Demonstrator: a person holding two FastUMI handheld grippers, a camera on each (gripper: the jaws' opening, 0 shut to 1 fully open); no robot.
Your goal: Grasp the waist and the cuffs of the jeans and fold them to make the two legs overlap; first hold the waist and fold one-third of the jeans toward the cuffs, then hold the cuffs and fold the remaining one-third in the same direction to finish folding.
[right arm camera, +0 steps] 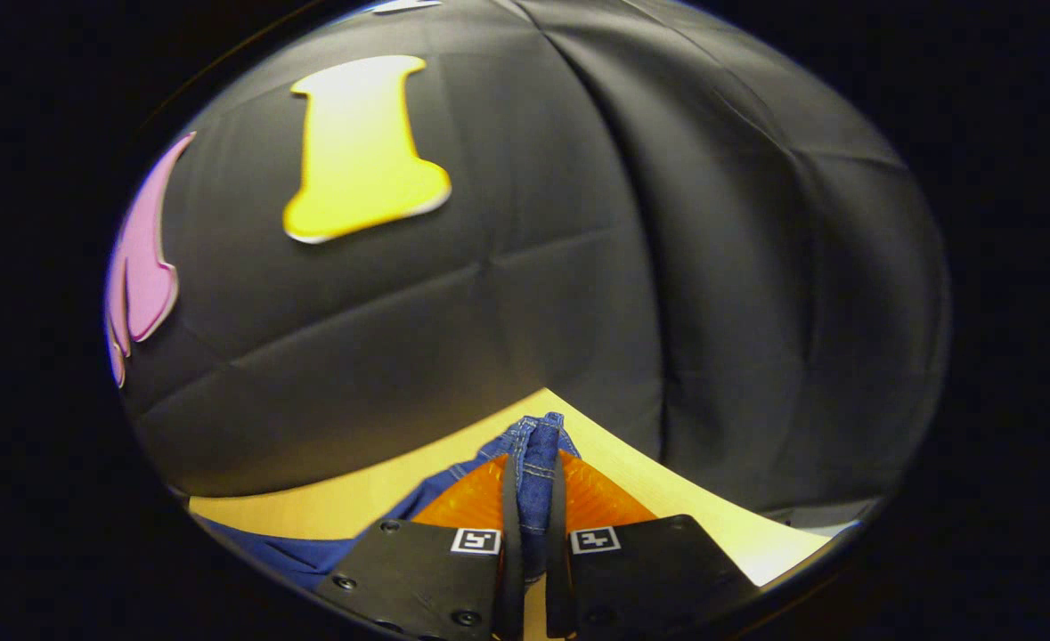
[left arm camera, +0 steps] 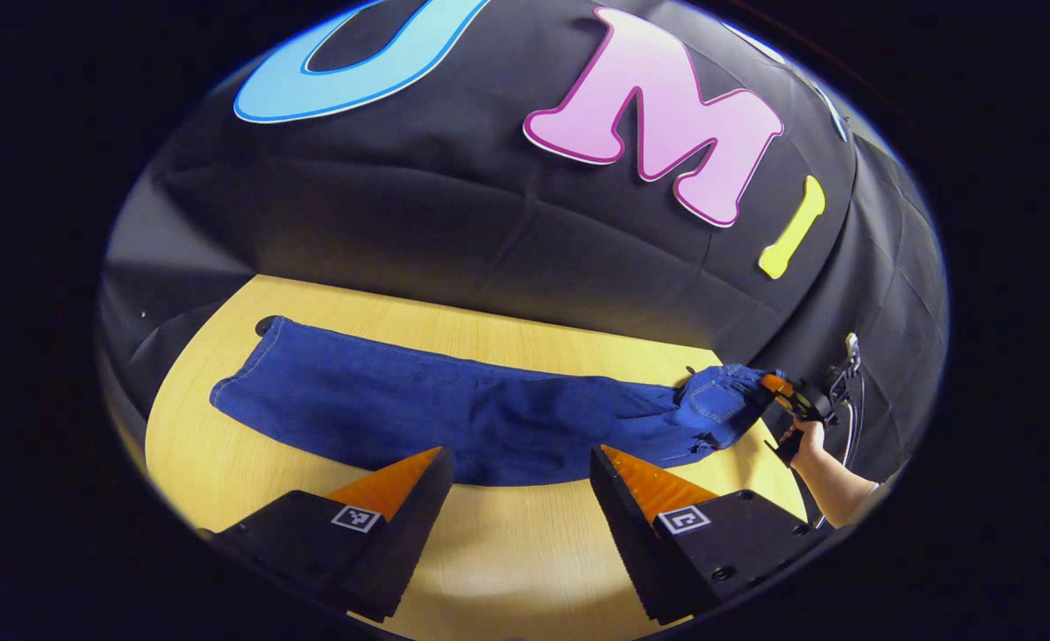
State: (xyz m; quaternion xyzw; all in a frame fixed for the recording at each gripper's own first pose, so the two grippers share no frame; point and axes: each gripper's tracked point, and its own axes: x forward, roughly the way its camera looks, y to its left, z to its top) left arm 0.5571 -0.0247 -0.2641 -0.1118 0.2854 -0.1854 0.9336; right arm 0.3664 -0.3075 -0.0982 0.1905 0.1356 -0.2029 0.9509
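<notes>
Worktop (left arm camera: 525, 552) — pale wood grain, rounded near edge, backed by the black cloth wall. Dark round hole (left arm camera: 264, 325) in the worktop at the far left corner, just beside the cuffs. Blue jeans (left arm camera: 453, 414) lie directly on it, stretched lengthwise left to right, legs flat and overlapped, cuffs at left. Waist end at right is raised off the wood. Right gripper view — a strip of the same worktop (right arm camera: 667, 485) and bunched denim (right arm camera: 538, 458) above it.
</notes>
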